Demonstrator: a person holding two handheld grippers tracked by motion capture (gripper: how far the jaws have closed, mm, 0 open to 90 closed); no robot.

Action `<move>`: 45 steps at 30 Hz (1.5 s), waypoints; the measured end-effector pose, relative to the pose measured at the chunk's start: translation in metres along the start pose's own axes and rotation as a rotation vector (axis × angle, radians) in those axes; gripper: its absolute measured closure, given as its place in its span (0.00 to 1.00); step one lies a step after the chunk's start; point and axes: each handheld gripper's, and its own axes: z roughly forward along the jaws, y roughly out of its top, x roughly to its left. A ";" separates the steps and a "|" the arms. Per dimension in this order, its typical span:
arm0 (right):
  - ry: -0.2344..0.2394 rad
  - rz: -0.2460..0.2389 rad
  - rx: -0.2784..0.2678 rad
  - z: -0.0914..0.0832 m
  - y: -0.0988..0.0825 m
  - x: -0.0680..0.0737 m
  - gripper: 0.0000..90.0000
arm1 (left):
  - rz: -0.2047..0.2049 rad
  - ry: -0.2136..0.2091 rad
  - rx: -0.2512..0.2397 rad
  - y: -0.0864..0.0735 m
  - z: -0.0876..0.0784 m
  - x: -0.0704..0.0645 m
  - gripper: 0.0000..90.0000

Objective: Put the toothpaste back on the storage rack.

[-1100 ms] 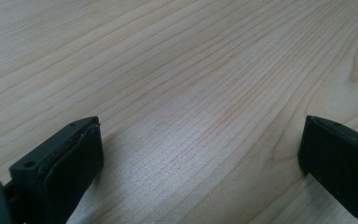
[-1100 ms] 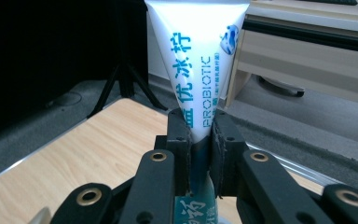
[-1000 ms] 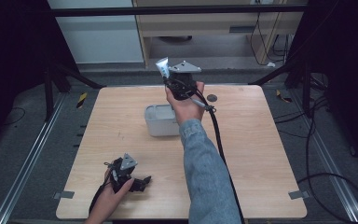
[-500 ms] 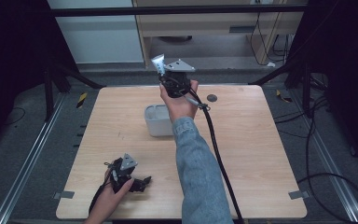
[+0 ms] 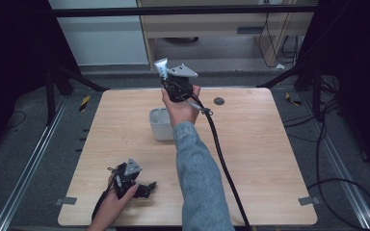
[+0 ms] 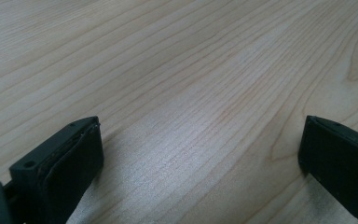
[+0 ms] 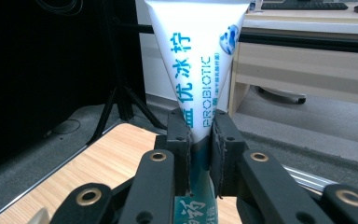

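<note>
Since 1.0 s ago the white tube (image 5: 161, 67) and the right gripper (image 5: 169, 79) carrying it have drifted left along the far edge of the table (image 5: 270, 159), while the left gripper (image 5: 142, 186) has stayed put near the front left corner. The tube stands upright above that far edge, behind the grey container (image 5: 160, 124). In the right gripper view the 2 jaws are pressed together on the tube (image 7: 198, 60) low on its body, its broad crimped end cut off by the top of the frame and its lower end hidden behind the jaws; blue and teal print including "PROBIOTIC" runs up its face. The left gripper's jaws stand wide apart with nothing between them, resting just over the bare wood (image 6: 191, 93). The container's inside is hard to make out. The right hand (image 5: 183, 108) reaches forward over the table on a long blue-sleeved arm (image 5: 200, 183), wrist turned up; the left hand (image 5: 111, 207) rests low at the table's near edge.
</note>
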 end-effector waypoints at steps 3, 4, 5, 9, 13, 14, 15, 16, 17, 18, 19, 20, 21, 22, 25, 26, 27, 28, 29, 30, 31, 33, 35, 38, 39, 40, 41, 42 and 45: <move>-0.001 -0.002 0.001 0.005 -0.005 0.002 0.89 | 0.000 0.000 0.000 0.000 0.000 0.000 0.00; 0.001 0.002 0.004 0.006 -0.006 0.003 0.89 | 0.000 0.000 0.000 0.000 0.000 0.000 0.00; 0.000 -0.002 0.006 0.008 -0.008 0.003 0.89 | 0.000 0.000 0.000 0.000 0.000 0.000 0.00; 0.006 -0.015 0.019 0.011 -0.013 0.005 0.89 | 0.000 0.000 0.000 0.000 0.000 0.000 0.00; 0.012 -0.009 0.029 0.013 -0.019 0.006 0.89 | 0.000 0.000 0.000 0.000 0.000 0.000 0.00; 0.011 -0.009 0.032 0.013 -0.021 0.006 0.89 | 0.000 0.000 0.000 0.000 0.000 0.000 0.00; 0.010 -0.008 0.037 0.014 -0.022 0.006 0.89 | 0.001 -0.001 -0.001 0.000 0.000 0.000 0.00; 0.009 -0.007 0.040 0.014 -0.024 0.005 0.89 | 0.001 -0.002 -0.001 0.000 0.000 0.000 0.00; 0.009 -0.003 0.044 0.015 -0.026 0.005 0.89 | 0.001 -0.002 -0.001 0.000 0.000 0.000 0.00; 0.008 -0.003 0.047 0.015 -0.027 0.005 0.89 | 0.001 -0.001 -0.001 0.000 0.000 0.000 0.00; 0.005 -0.006 0.053 0.016 -0.028 0.004 0.89 | 0.001 -0.001 -0.001 0.000 0.000 0.000 0.00; 0.005 -0.010 0.058 0.017 -0.029 0.004 0.89 | 0.001 -0.001 -0.001 0.000 0.000 0.000 0.00; 0.003 -0.011 0.061 0.017 -0.030 0.004 0.89 | 0.001 -0.001 -0.001 0.000 0.000 0.000 0.00; 0.002 -0.011 0.064 0.018 -0.031 0.003 0.89 | 0.001 -0.001 -0.001 0.000 0.000 0.000 0.00; 0.005 -0.018 0.073 0.020 -0.033 0.004 0.89 | 0.003 -0.005 -0.002 0.000 0.000 0.000 0.00; 0.005 -0.020 0.075 0.020 -0.034 0.004 0.89 | 0.003 -0.005 -0.002 0.000 0.000 0.000 0.00; 0.006 -0.019 0.078 0.021 -0.034 0.005 0.89 | 0.003 -0.006 -0.002 0.000 0.000 0.000 0.00; 0.007 -0.023 0.078 0.021 -0.035 0.005 0.89 | 0.003 -0.005 -0.002 0.000 0.000 0.000 0.00; 0.006 -0.024 0.080 0.021 -0.036 0.005 0.88 | 0.003 -0.005 -0.002 0.000 0.000 0.000 0.00; 0.007 -0.022 0.081 0.021 -0.037 0.005 0.89 | 0.003 -0.005 -0.002 0.000 0.000 0.000 0.00; 0.007 -0.020 0.081 0.022 -0.038 0.005 0.89 | 0.003 -0.005 -0.002 0.000 0.000 0.000 0.00; 0.004 -0.020 0.088 0.022 -0.040 0.004 0.88 | 0.004 -0.006 -0.002 0.000 0.000 0.000 0.00; 0.000 -0.018 0.094 0.022 -0.043 0.002 0.88 | 0.003 -0.005 -0.002 0.000 0.000 0.000 0.00; -0.001 -0.012 0.101 0.022 -0.045 0.001 0.88 | 0.003 -0.006 -0.002 0.000 0.000 0.000 0.00; -0.001 -0.011 0.103 0.023 -0.046 0.000 0.88 | 0.003 -0.006 -0.002 0.000 0.000 0.000 0.00; -0.002 -0.012 0.105 0.023 -0.046 0.000 0.88 | 0.003 -0.005 -0.002 0.000 0.000 0.000 0.00; -0.003 -0.009 0.109 0.023 -0.046 0.000 0.88 | 0.003 -0.006 -0.002 0.000 0.000 0.000 0.00; -0.001 -0.012 0.110 0.023 -0.047 0.000 0.88 | 0.003 -0.006 -0.002 0.000 0.000 0.000 0.00; -0.001 -0.014 0.123 0.022 -0.048 -0.001 0.88 | 0.003 -0.006 -0.002 0.000 0.000 0.000 0.00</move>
